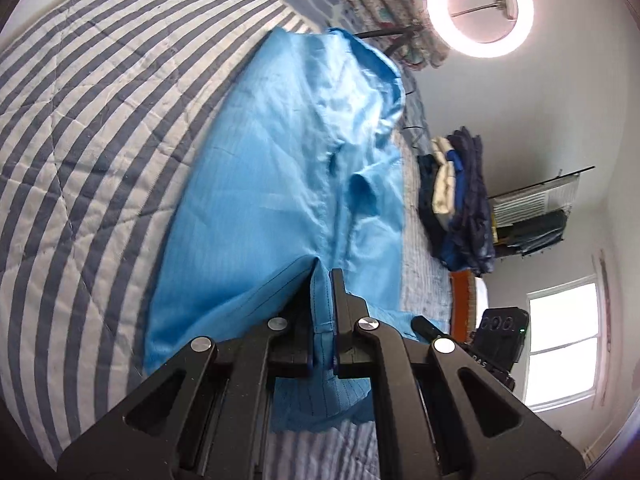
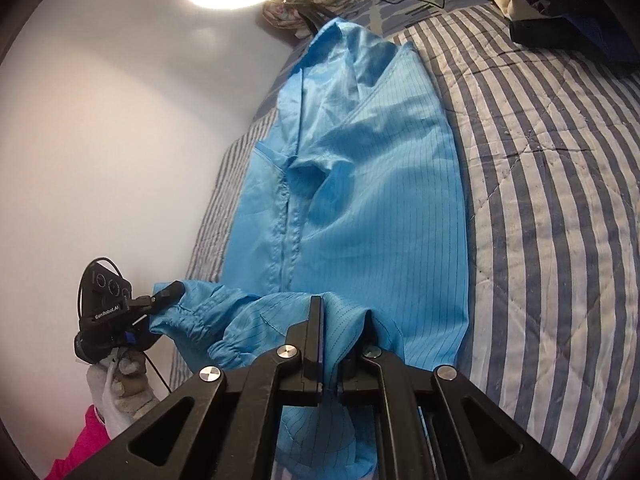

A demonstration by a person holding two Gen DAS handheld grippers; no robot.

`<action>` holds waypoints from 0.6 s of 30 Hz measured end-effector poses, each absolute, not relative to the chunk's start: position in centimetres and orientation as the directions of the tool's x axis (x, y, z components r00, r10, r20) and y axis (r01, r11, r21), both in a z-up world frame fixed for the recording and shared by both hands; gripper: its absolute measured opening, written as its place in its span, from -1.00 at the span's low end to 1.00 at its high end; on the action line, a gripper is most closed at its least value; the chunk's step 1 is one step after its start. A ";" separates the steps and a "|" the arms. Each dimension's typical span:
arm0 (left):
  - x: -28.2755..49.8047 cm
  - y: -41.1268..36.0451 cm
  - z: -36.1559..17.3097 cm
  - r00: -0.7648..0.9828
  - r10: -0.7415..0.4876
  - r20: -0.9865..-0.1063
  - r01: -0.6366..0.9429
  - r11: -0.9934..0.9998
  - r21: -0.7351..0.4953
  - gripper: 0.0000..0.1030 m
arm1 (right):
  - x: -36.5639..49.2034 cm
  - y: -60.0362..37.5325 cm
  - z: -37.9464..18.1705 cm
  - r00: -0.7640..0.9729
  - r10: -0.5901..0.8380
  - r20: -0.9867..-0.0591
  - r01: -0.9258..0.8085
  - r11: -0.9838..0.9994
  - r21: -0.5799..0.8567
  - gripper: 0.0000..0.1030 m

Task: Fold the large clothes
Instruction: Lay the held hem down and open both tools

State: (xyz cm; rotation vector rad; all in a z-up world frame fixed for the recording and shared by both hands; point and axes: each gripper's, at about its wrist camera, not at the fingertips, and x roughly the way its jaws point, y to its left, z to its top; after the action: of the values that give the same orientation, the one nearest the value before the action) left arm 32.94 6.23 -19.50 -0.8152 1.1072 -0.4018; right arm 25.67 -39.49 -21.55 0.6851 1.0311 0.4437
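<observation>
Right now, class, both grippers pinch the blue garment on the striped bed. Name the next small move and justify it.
Probably carry both pinched edges forward over the blue garment toward its collar. The left gripper and right gripper are shut on its near end, while the rest lies flat on the striped quilt.

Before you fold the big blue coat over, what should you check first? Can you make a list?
1. Left gripper pinching the blue coat: ok.
2. Right gripper pinching the coat's near edge too: ok.
3. Far end with the collar resting on the striped quilt: ok.
4. Coat lying smooth: not ok, bunched near the zip.
5. Sleeve cuffs tucked in: not ok, they dangle.
6. Pile of clothes clear of the coat: ok.
</observation>
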 end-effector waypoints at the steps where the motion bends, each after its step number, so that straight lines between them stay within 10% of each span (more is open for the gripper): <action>1: 33.1 6.3 -19.9 0.413 -0.655 -0.633 -0.105 0.656 -0.748 -0.94 | 25.7 -39.4 -21.9 0.448 0.629 -0.635 -0.024 0.718 0.695 -0.97; 8: 33.6 6.7 -21.4 0.400 -0.632 -0.664 -0.121 0.681 -0.722 -0.94 | 27.3 -38.5 -23.6 0.413 0.616 -0.670 -0.025 0.744 0.668 -0.83; 10: 33.6 6.6 -21.4 0.393 -0.626 -0.674 -0.114 0.694 -0.711 -0.93 | 27.1 -38.5 -23.5 0.408 0.625 -0.666 -0.033 0.739 0.673 -0.47; 14: 33.4 6.9 -20.6 0.396 -0.631 -0.667 -0.089 0.697 -0.712 -0.29 | 25.8 -39.6 -21.9 0.422 0.619 -0.662 -0.059 0.747 0.662 0.10; 18: 33.0 7.7 -18.9 0.419 -0.620 -0.663 -0.062 0.709 -0.702 -0.13 | 23.8 -41.6 -19.9 0.446 0.640 -0.626 -0.088 0.727 0.681 0.11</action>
State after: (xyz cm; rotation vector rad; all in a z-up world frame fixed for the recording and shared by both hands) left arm 33.00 7.68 -18.94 -0.7277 1.1007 -0.3918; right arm 23.83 -41.60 -19.89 0.6237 1.0186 0.4883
